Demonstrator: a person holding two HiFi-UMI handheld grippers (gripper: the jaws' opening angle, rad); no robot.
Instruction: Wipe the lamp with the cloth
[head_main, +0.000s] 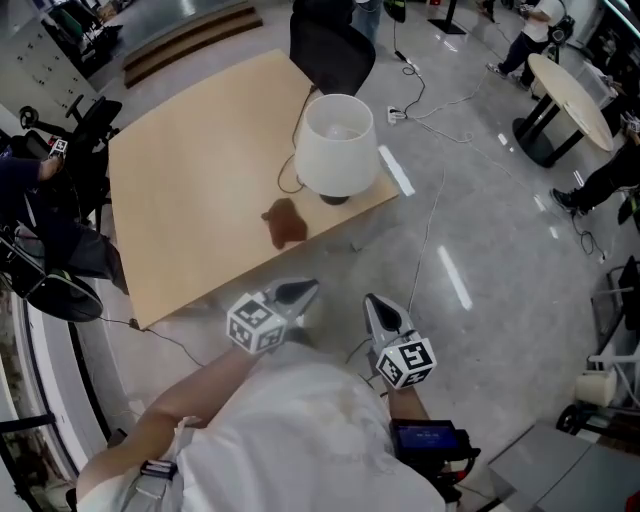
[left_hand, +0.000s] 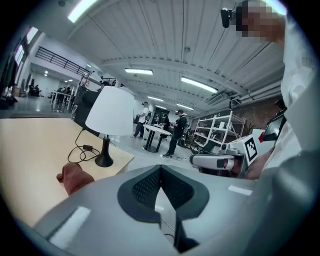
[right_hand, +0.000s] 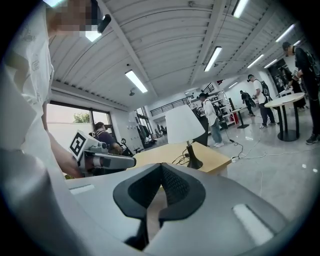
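White shirt (head_main: 300, 430) and both forearms fill the bottom of the head view.

Left gripper (head_main: 303, 290): held just ahead of the body, marker cube (head_main: 255, 322) at its rear. Its own view shows the jaws pressed together at the tip with nothing between them.

Right gripper (head_main: 372, 301): beside the left one, second marker cube (head_main: 405, 360) at its rear. Its own view shows the jaws likewise met at the tip, nothing pinched.

Both grippers sit over the grey floor (head_main: 470, 220), short of the table's near edge, and touch neither cloth nor lamp. Each shows in the other's view, at the side.

Table (head_main: 190, 170): light wood, one corner toward the person.

Cloth (head_main: 285, 222): brown, crumpled, lying on the table top near that corner, close to the near edge. It is near the lamp's base but apart from it; the left gripper view confirms a gap.

Lamp (head_main: 335, 145): upright just beyond the cloth, white shade on a dark stem with a round black base (head_main: 335, 199). A black cord (head_main: 287, 182) loops on the table beside the base.

Farther back: a black chair (head_main: 330, 50) behind the table, a white power strip (head_main: 397, 113) on the floor, and a round table (head_main: 570, 95) at far right with people standing near it.
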